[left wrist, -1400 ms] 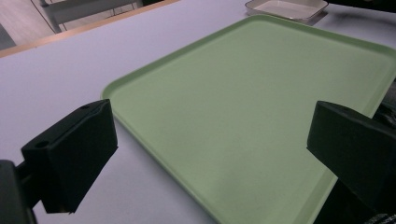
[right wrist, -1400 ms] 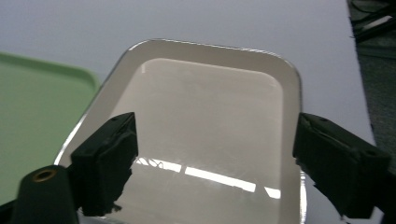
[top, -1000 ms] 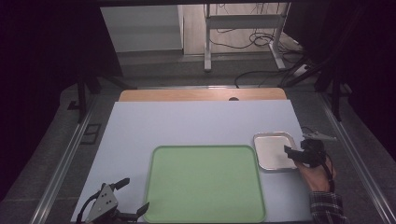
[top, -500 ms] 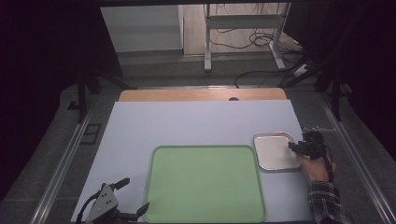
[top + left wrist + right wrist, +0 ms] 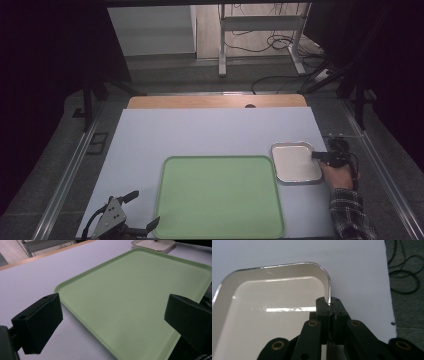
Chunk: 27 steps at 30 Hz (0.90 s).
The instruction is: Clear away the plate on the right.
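the right gripper (image 5: 330, 305) is pinching the dish (image 5: 274, 315) rim between its fingers, having just been closing. the left gripper (image 5: 142, 212) is idling wide open beside the tray (image 5: 220, 195). next it's likely lifting the dish toward the tray, needing a firm hold.

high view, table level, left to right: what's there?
Left tongs, open → green tray → small white tray → right tongs, just closed on the small white tray's right rim → the person's right hand.
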Each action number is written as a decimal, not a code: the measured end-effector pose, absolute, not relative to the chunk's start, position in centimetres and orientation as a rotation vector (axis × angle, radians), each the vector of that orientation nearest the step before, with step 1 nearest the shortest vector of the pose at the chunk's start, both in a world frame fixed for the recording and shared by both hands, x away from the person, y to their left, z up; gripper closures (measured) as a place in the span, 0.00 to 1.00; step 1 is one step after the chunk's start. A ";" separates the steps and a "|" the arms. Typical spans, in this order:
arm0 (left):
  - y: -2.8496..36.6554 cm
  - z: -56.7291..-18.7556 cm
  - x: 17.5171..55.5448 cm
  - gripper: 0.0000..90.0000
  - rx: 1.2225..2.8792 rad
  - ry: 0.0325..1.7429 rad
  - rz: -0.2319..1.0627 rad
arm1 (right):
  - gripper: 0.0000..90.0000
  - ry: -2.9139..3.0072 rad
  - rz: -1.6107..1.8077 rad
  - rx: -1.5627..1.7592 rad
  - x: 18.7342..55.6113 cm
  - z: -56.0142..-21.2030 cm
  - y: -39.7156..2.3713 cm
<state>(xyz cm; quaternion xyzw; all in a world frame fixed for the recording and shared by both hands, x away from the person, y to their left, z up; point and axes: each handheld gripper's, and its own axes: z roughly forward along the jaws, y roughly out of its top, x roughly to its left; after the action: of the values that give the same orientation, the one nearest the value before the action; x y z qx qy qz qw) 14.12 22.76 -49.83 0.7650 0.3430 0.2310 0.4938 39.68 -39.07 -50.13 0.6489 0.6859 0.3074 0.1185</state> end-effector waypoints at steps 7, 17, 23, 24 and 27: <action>22.8 -49.8 14.1 0.02 1.855 0.831 0.560 | 0.99 1.978 1.020 1.974 39.4 -49.9 -40.3; 22.8 -49.8 14.1 0.02 1.853 0.829 0.561 | 0.99 1.940 1.121 1.962 38.8 -48.7 -40.5; 22.7 -49.8 14.1 0.02 1.855 0.826 0.563 | 0.99 1.961 1.137 1.937 38.5 -48.2 -39.7; 22.7 -49.8 14.1 0.02 1.856 0.826 0.563 | 0.99 1.983 1.140 1.927 38.5 -48.2 -39.2; 22.7 -49.8 14.1 0.02 1.857 0.824 0.564 | 0.99 2.007 1.137 1.912 38.5 -48.1 -38.6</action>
<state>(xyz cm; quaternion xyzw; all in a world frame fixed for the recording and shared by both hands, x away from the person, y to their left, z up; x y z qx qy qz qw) 14.05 22.73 -49.80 0.7658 0.3398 0.2325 0.4939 38.47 -38.59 -48.07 0.6364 0.6682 0.3783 0.0727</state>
